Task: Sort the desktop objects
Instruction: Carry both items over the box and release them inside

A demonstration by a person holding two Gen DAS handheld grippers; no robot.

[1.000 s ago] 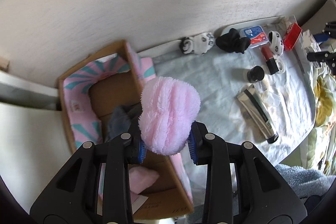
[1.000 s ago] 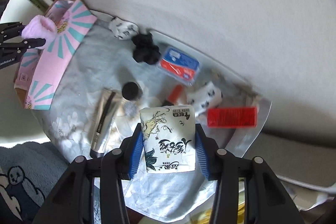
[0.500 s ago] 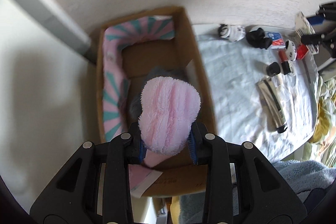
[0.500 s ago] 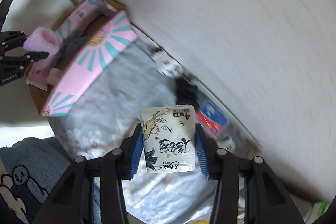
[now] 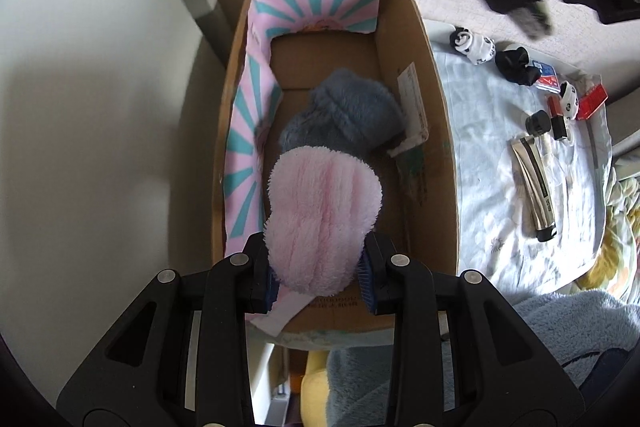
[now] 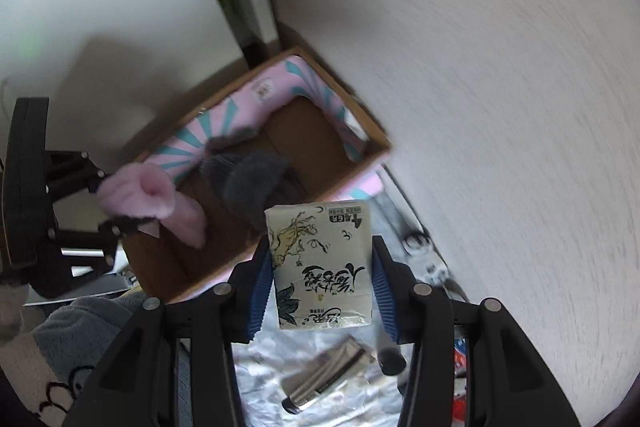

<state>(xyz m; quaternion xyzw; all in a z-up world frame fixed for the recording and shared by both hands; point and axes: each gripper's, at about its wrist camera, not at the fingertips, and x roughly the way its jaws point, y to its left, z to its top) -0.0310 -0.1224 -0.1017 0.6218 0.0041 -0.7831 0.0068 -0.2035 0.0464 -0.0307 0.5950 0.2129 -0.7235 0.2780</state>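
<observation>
My left gripper (image 5: 320, 281) is shut on a fluffy pink sock (image 5: 322, 217), held over the near end of an open cardboard box (image 5: 436, 131) with a pink and teal lining. A grey fluffy sock (image 5: 348, 115) lies inside the box. My right gripper (image 6: 322, 291) is shut on a white tissue pack (image 6: 322, 267) printed with black script, just at the box's (image 6: 352, 171) near corner. In the right wrist view the left gripper (image 6: 106, 205) holds the pink sock (image 6: 140, 195) above the box's left end. The right gripper shows blurred at the upper right of the left wrist view.
On the pale cloth (image 5: 492, 187) right of the box lie a silver tube (image 5: 534, 187), a black cap (image 5: 538, 123), panda figures (image 5: 472, 45), a black scrunchie (image 5: 514, 65) and red packets (image 5: 592, 103). A blue fleece blanket (image 5: 560, 331) lies at the lower right. A wall rises behind.
Both grippers moved left toward the box. The pink sock now hangs over the box's inside; the tissue pack travelled from above the tabletop items to the box's corner. Both grips held.
</observation>
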